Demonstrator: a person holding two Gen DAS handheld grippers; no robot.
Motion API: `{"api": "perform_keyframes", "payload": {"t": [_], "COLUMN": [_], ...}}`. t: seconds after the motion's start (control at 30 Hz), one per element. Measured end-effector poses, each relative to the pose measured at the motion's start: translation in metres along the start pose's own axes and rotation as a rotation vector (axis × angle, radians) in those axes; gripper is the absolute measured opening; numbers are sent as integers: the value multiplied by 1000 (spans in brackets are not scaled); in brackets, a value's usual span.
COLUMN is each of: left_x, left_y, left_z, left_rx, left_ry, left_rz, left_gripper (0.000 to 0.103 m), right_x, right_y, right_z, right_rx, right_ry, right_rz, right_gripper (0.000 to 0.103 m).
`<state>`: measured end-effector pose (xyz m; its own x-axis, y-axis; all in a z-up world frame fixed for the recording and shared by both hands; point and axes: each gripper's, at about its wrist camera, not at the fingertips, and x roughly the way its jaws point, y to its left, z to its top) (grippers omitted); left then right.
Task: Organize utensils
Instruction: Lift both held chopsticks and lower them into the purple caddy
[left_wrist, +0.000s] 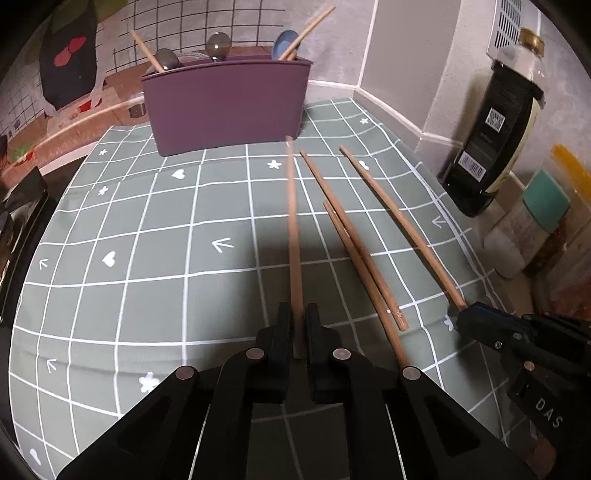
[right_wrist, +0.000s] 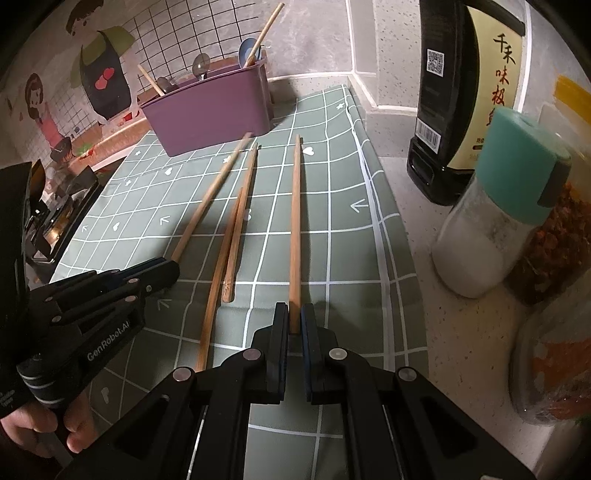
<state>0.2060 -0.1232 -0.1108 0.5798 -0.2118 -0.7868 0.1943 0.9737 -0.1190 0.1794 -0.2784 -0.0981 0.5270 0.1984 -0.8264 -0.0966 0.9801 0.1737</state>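
left gripper (left_wrist: 298, 325): fingers closed on the near end of one chopstick (left_wrist: 293, 229), which points ahead toward the holder (left_wrist: 225, 105); its far tip sits just short of the holder's front wall. Whether the tip is off the mat (left_wrist: 147, 229) I cannot tell.
right gripper (right_wrist: 293, 325): fingers pinch the near end of another chopstick (right_wrist: 295, 221), the one nearest the mat's right edge; its far end appears to rest on the mat.
loose sticks: two more (right_wrist: 236, 229) lie crossed between the held ones, one atop the other near their near ends.
holder: purple, at the mat's far edge, already carrying spoons and chopsticks that lean out.
risk, grip: each stick is held only at its very end, so a long lever hangs ahead of the fingers; a quick swing could let it pivot or slip out.
risk, holder: a tip pushed into the front wall instead of over the rim could shove or tip the holder, which looks light.
risk, contents: the leaning sticks and spoon bowls crowd the opening; an incoming stick may catch on them.
risk, arms: both grippers work side by side and near each other; raising both sticks together could cross them or knock the loose pair.
right edge: sauce bottle (right_wrist: 454, 99) and shaker (right_wrist: 495, 206) stand on the worktop just off the mat, close beside the right gripper; little room to swing outward.
left side: broad bare mat; dark objects at its far left edge.
far side: wall close behind the holder, so the approach has to come from above.
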Motion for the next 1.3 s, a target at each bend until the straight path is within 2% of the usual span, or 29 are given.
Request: {"api": "perform_keyframes", "payload": {"t": [0.23,0.4,0.63,0.7,0.73,0.8,0.9,0.97,1.03,1.2,1.3], "left_x": [-38,-85,-141,-150,-154,-161,-168,-178,-189,-232,-255], "left_y": [17,32,50,55,59,65,74,76,74,69,63], "left_z": [8,25,64,75,81,90,103,114,124,174,207], "left_rx": [-8,-1,12,18,16,1,-33,-37,-27,20,84], "left_ry": [-90,-205,-323,-346,-357,-359,-338,-341,-345,-417,-462], "left_rz": [10,46,45,52,55,52,27,18,7,-26,-21], "left_gripper": [7,7,7,7,7,7,7,7,7,7,7], "right_x": [-13,-33,-73,-84,-86,-98,-109,-124,-145,-204,-232], "right_y": [2,7,23,39,43,51,48,42,44,54,64], "right_z": [6,15,50,64,69,87,113,135,153,203,234], "right_rx": [-24,-50,-134,-194,-202,-206,-154,-110,-99,-101,-115], "right_ry": [-38,-86,-214,-269,-282,-325,-331,-345,-378,-482,-525], "right_rz": [-18,-51,-126,-178,-176,-143,-82,-19,7,56,78], "right_gripper": [7,7,7,7,6,6,6,6,6,6,6]}}
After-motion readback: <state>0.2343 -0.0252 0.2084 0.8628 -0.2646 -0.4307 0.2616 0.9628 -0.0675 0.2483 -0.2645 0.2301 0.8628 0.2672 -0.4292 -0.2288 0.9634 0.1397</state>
